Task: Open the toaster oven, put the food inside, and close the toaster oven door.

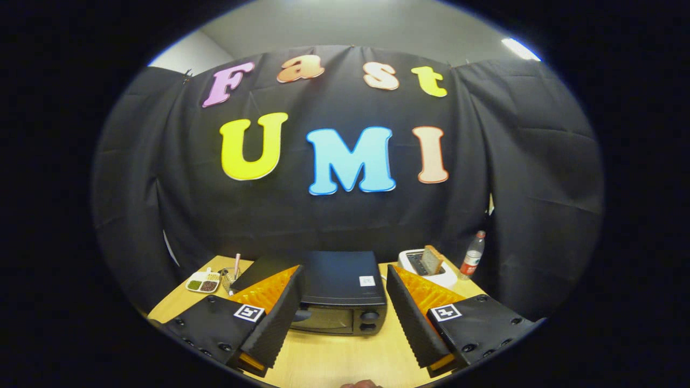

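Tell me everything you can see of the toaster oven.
The toaster oven is a black, boxy appliance with a flat, smooth top that carries a small white sticker near its right front corner. Its front shows a dark glass door, which looks closed, and two round knobs stacked at the right. It stands upright on the wooden table, near the booth's black cloth wall. The gripper is open, its fingers spread to either side of the oven's front and not touching it.

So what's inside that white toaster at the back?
A slice of bread sticks up out of the white toaster. Its lower part is hidden down in the slot. The open gripper is nearer, with the black toaster oven between its fingers.
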A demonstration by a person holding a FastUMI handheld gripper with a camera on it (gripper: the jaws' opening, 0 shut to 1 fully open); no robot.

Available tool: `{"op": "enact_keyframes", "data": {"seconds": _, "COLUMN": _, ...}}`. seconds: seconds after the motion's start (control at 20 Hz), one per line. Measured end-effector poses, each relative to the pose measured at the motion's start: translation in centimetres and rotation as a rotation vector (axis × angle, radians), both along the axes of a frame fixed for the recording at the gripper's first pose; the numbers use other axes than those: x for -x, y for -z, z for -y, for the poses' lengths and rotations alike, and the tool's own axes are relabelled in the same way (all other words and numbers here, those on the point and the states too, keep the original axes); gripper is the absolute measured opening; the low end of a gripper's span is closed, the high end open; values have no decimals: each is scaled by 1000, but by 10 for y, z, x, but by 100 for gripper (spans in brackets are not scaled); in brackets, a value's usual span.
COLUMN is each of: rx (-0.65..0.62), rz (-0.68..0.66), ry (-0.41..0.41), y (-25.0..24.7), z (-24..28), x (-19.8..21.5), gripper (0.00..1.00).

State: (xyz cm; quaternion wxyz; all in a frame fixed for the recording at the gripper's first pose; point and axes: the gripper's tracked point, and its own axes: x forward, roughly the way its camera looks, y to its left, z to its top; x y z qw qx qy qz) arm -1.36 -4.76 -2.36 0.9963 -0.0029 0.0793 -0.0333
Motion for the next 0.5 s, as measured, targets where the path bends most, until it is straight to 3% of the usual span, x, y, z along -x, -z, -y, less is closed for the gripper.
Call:
{"op": "enact_keyframes", "data": {"seconds": 0.25, "rx": 37, "rz": 35, "ry": 102, "y": -10, "z": 59, "x": 42, "gripper": 96}}
{"op": "enact_keyframes", "data": {"seconds": 0.5, "rx": -3, "rz": 26, "ry": 173, "y": -12, "z": 96, "x": 74, "gripper": 96}}
